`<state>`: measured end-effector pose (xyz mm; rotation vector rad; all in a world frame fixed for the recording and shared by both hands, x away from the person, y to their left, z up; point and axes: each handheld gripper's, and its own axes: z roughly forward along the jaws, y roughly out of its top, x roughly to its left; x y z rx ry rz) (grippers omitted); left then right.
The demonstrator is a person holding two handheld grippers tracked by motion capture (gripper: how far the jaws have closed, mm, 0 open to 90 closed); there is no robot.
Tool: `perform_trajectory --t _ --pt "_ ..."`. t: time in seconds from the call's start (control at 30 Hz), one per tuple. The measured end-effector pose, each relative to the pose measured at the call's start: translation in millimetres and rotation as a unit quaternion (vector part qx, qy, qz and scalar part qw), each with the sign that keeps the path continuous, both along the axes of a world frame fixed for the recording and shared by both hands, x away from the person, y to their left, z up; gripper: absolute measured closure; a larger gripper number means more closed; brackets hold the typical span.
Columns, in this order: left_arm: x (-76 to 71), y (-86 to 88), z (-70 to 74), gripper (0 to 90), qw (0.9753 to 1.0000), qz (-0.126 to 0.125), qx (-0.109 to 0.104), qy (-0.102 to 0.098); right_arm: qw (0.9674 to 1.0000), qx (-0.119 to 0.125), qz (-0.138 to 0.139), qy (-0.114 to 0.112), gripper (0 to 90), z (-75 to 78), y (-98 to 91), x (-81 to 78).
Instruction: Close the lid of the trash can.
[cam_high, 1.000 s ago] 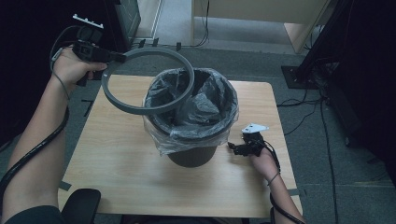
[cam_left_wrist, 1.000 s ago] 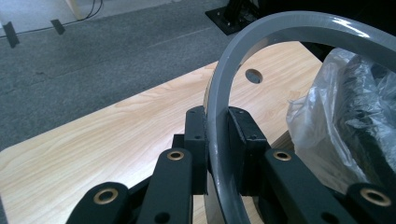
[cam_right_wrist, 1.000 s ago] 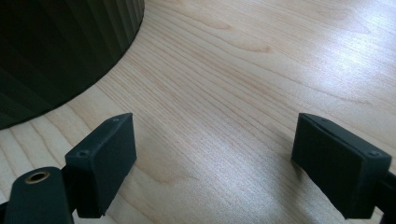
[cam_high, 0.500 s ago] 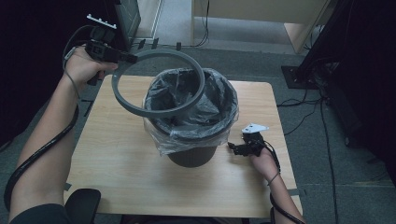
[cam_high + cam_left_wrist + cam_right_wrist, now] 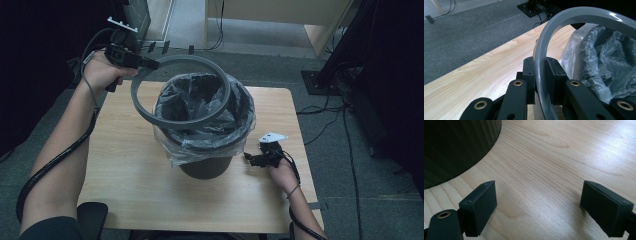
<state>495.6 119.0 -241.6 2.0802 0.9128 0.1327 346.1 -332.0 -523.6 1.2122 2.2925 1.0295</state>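
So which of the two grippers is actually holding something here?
The left gripper, raised at the table's far left: its jaws clamp the grey ring above the bin. The right gripper is open over bare table.

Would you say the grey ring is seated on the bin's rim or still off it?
Off. The left gripper holds the grey ring tilted above the bin, over the bag's mouth.

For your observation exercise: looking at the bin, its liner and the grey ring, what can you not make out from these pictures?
- Bin bottom inside: high view, hidden by the crumpled liner.
- Grey ring far arc: left gripper view, cut off by the top and right edges.
- Bin height and rim: right gripper view, cut off at the top left corner.
- Right tongs: high view, too small to judge their gap.
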Motion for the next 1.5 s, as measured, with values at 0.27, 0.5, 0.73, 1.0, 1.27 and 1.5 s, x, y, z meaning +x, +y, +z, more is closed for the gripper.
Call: perform_trajectory --t 0.27,0.5,0.73,1.0,1.27,1.5 --pt "-2.7 -14.3 -1.3 78.6 0.9998 -0.018 -0.001 0.001 1.0000 0.000 0.000 0.000 13.1 0.0 0.0 0.0" --pt "-4.1 -19.2 -3.9 78.6 0.9997 -0.023 -0.004 0.002 1.0000 0.000 0.000 -0.001 13.1 -0.1 0.1 0.0" --pt "-7.2 -27.7 1.9 78.6 0.9994 -0.034 -0.002 -0.002 1.0000 0.000 0.001 -0.001 13.1 -0.1 0.1 0.0" --pt "-12.1 -41.6 3.6 78.5 0.9985 -0.055 0.001 -0.001 1.0000 0.000 0.001 -0.001 13.1 -0.1 0.0 0.0" --pt "-15.0 -50.8 2.3 78.5 0.9975 -0.071 0.000 -0.003 1.0000 0.000 0.001 -0.001 13.1 -0.1 0.0 0.0" --pt "-16.8 -58.8 3.8 78.5 0.9967 -0.081 0.000 -0.008 1.0000 0.000 0.001 -0.001 13.1 -0.1 0.0 0.0"
